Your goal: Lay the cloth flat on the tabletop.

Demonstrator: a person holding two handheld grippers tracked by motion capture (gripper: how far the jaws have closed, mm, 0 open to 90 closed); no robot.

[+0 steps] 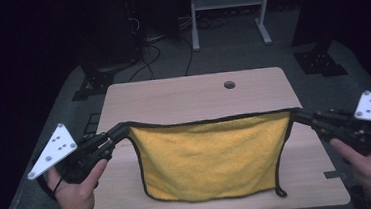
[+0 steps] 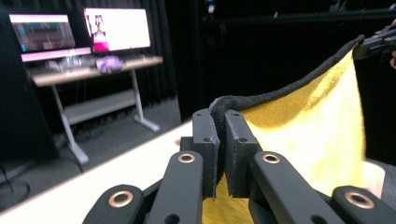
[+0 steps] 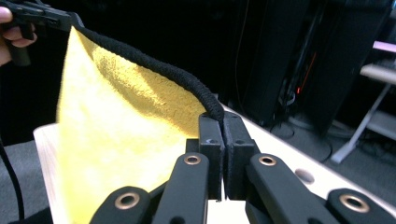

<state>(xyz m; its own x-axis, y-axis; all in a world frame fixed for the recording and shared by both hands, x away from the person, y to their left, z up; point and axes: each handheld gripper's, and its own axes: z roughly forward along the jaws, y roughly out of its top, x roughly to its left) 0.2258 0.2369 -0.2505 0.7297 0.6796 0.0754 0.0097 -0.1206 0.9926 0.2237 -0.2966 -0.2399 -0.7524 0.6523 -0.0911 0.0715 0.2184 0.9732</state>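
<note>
High view: yellow towel [image 1: 213, 157] hangs taut btwn both grippers over the surface [image 1: 192, 91]; left gripper [image 1: 120, 131] and right gripper [image 1: 297, 115] each clamp a top corner, prob. to spread it flat for folding.

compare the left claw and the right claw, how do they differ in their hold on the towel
The left claw pinches the towel's top left corner; the right claw pinches its top right corner. The left claw comes in from the table's left edge, the right from its right edge. Both are shut on the black hem, stretching it between them.
</note>
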